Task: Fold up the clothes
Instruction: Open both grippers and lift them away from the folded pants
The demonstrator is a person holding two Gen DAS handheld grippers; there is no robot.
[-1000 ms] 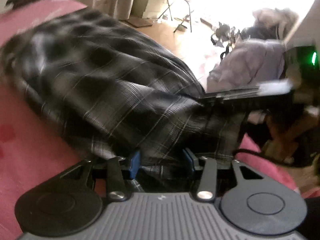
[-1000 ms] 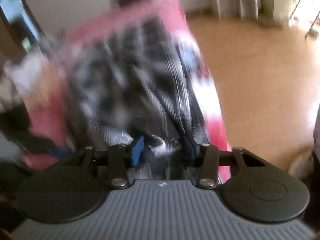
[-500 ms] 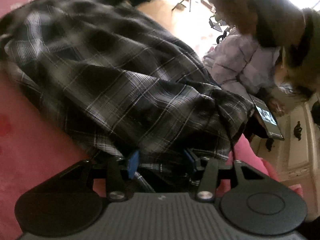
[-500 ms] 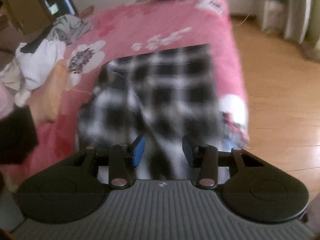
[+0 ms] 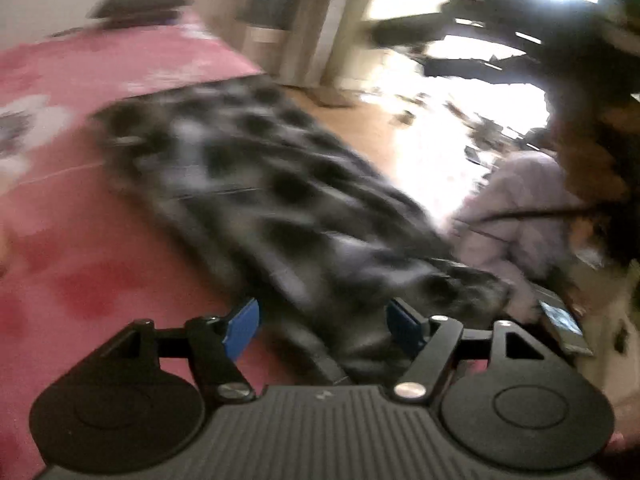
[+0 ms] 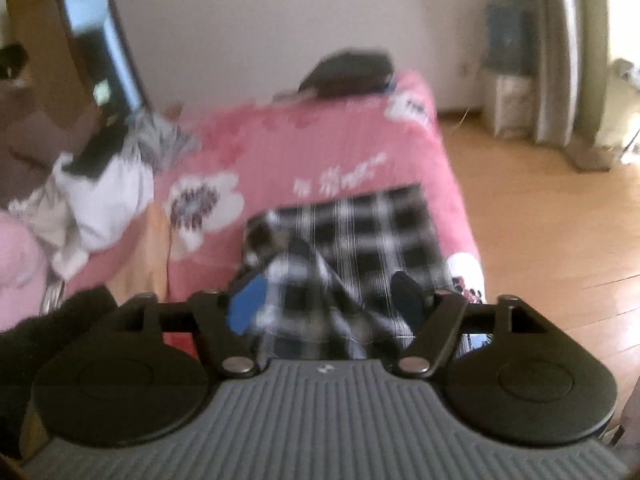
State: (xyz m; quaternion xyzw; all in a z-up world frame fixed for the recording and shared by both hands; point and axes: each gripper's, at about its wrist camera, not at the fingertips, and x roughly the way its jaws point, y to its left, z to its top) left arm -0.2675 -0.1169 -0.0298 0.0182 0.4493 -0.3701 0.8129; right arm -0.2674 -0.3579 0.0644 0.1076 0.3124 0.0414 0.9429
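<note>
While both the left gripper and right gripper are opening over its near edge, neither gripping, the plaid garment lies on the pink bedspread, looking light, limp, best pinched at corners.

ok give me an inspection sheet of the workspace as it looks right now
surface: bed with a pink floral cover, wood floor beside it.
job's things: black and white plaid garment lying flat near the bed's edge, partly folded.
clutter: heap of white and grey clothes on the far side of the bed; dark item at its far end.
grippers: left tongs and right tongs are opening; the plaid shows between the pads, none pressing on it.
cables: thin dark cable across a pale lilac garment.
surroundings: white wall, mirror, curtains; the pictures are blurred.
</note>
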